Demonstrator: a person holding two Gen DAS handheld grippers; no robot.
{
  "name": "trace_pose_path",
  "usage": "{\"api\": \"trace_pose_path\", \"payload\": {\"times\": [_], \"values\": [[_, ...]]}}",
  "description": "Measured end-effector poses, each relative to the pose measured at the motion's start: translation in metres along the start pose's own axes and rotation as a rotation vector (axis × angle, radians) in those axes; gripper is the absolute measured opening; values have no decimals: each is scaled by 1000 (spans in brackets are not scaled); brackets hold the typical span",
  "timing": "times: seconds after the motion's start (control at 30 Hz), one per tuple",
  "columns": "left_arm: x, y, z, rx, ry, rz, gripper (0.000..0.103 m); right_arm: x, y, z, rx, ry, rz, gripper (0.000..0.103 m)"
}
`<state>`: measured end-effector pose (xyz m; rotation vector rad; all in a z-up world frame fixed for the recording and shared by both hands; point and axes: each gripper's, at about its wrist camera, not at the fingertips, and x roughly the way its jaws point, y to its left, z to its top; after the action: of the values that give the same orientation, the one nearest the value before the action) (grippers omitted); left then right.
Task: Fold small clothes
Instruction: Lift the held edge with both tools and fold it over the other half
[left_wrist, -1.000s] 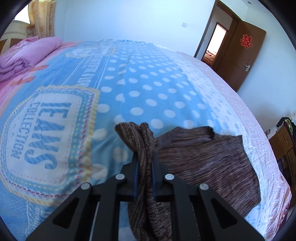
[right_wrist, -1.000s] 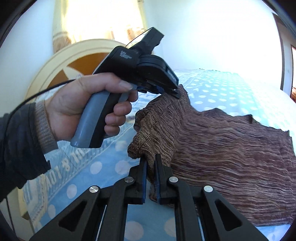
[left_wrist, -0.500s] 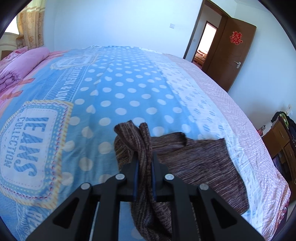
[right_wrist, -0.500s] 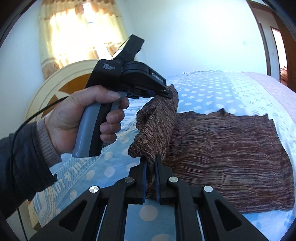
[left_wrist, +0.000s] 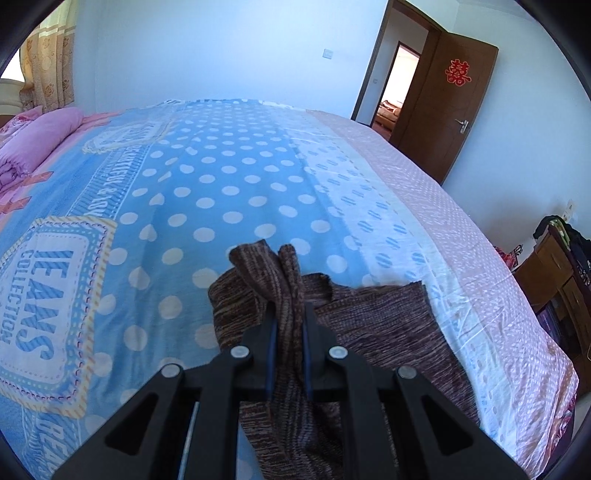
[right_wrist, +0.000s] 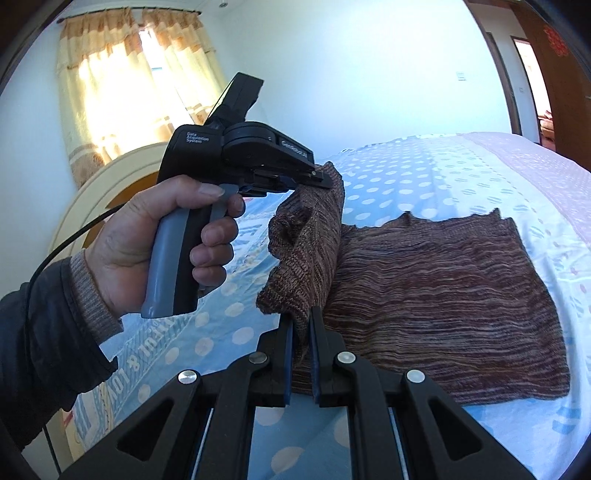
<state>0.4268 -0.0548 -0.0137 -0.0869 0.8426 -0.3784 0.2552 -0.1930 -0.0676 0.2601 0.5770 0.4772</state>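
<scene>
While the brown knitted garment lies mostly flat on the blue bedspread with white dots, 1 edge of it is lifted up by both grippers. The left gripper has its jaws clamped together on a bunched fold of the knit, and the cloth stands up a little above the fingertips. The right gripper also has its jaws closed on the cloth, at a corner of the same raised edge. In the right wrist view, a hand in a dark sleeve holds the grey handle of the left gripper, and the fabric hangs down from its tip to the right gripper as 1 loose fold. The rest of the garment is spread on the bed, toward the pale pink border of the bedspread. A pink pillow lies far to the left on the bed, and a brown door stands open behind it.
</scene>
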Motion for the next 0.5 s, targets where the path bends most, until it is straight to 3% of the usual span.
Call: {"api": "trace_pose_path", "payload": {"times": [0.5], "values": [[18, -55, 3, 58, 12, -13, 12, -33, -38, -12, 126, -59, -9, 4]]}}
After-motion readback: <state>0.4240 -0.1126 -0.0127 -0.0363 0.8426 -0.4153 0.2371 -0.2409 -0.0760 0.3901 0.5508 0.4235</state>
